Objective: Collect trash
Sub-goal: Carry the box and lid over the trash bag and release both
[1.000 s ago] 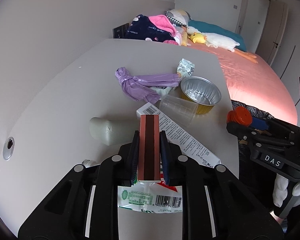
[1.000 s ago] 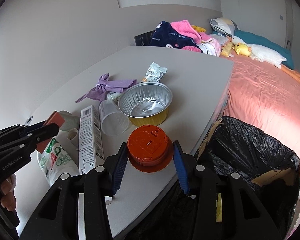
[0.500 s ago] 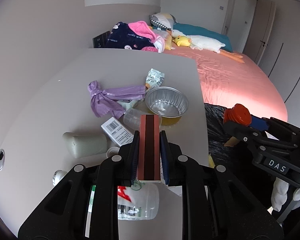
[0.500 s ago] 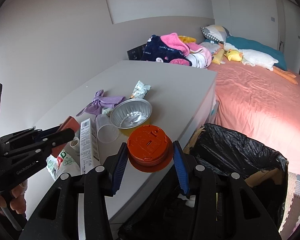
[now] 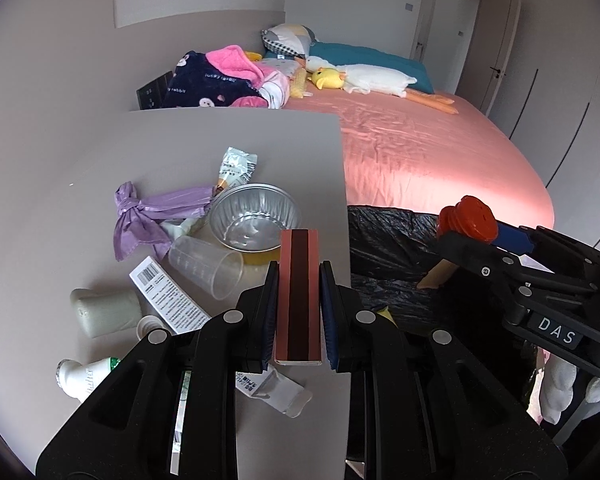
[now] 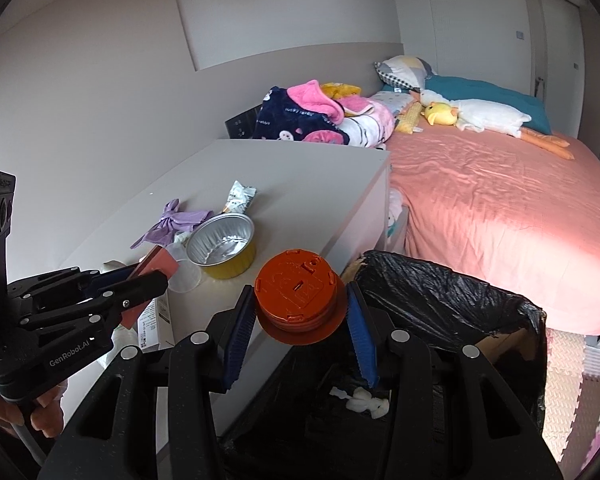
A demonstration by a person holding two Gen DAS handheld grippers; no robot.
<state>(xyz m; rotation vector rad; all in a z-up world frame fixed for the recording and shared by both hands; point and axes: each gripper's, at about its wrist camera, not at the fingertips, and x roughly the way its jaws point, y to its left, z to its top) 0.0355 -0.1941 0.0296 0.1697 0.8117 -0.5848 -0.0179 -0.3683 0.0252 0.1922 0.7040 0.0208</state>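
Both hand-held grippers shifted binward, left (image 5: 299, 300) clamping pink box (image 5: 299, 280), right (image 6: 300, 320) gripping orange lid (image 6: 296, 294), bin depths dark

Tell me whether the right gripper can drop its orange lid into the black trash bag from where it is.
Probably yes: the right gripper, clamped on the orange lid, hangs at the open mouth of the black trash bag, nothing between them.

pink box (image 5: 299, 296), orange lid (image 6: 298, 296), both gripped

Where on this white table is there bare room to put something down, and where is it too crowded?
The table is bare across its far end, beyond the snack wrapper, and along the wall side past the purple bag. It is crowded around the foil bowl, plastic cup and white carton.
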